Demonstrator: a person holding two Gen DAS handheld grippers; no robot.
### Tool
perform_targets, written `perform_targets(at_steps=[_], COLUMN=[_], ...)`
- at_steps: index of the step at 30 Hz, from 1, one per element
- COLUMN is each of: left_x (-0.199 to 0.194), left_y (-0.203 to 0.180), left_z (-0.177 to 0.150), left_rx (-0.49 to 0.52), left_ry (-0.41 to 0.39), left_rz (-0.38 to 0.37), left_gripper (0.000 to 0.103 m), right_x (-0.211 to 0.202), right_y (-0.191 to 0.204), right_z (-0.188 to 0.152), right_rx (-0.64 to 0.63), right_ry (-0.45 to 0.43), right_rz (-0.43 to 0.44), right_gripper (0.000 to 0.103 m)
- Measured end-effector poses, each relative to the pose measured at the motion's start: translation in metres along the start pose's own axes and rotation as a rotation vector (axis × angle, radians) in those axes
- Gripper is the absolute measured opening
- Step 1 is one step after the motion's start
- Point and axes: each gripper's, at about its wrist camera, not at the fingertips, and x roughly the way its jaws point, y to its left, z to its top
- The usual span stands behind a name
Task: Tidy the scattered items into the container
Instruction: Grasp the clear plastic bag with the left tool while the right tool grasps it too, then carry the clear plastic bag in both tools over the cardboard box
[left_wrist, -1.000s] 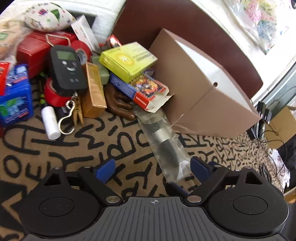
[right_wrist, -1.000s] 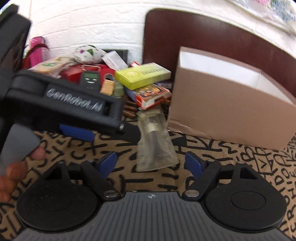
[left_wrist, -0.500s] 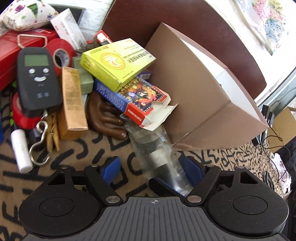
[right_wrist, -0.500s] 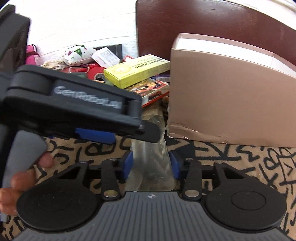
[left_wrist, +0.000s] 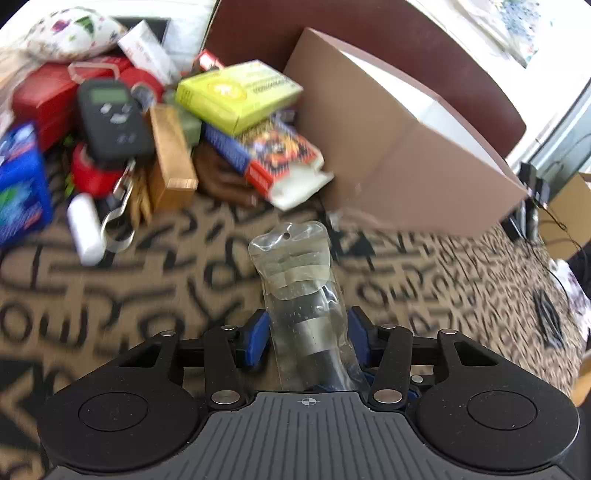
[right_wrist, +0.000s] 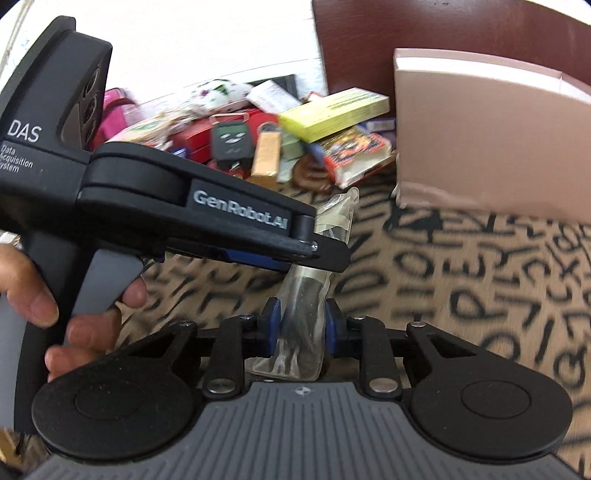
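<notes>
**Two grippers closing on one clear bag**

Both sets of fingers stood wide a second ago; now we see them closing around the same clear plastic bag (left_wrist: 295, 280) with its dark cylinder. At left, our left gripper (left_wrist: 304, 334) has the bag between its blue pads, which flank it closely. The bag, earlier tucked against the pile of boxes (left_wrist: 236, 96), has come clear of it. Its long axis runs straight away from us, sealed end farthest. At right, our right gripper (right_wrist: 301, 326) presses the bag's near end, beside the cardboard container (right_wrist: 480, 136).
</notes>
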Motion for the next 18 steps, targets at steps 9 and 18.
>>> perform_targets(at_steps=[9, 18], left_x=[-0.028, -0.019], left_y=[0.0, -0.006], left_z=[-0.029, -0.022], left_rx=[-0.059, -0.015], left_ry=[0.064, 0.066], left_rz=[-0.051, -0.025], left_gripper=[0.066, 0.074], right_x=[-0.035, -0.031], right_y=[0.023, 0.031], right_z=[-0.03, -0.025], right_rx=[0.01, -0.016], right_ry=[0.015, 0.04], right_rz=[0.037, -0.015], right_gripper=[0.032, 0.036])
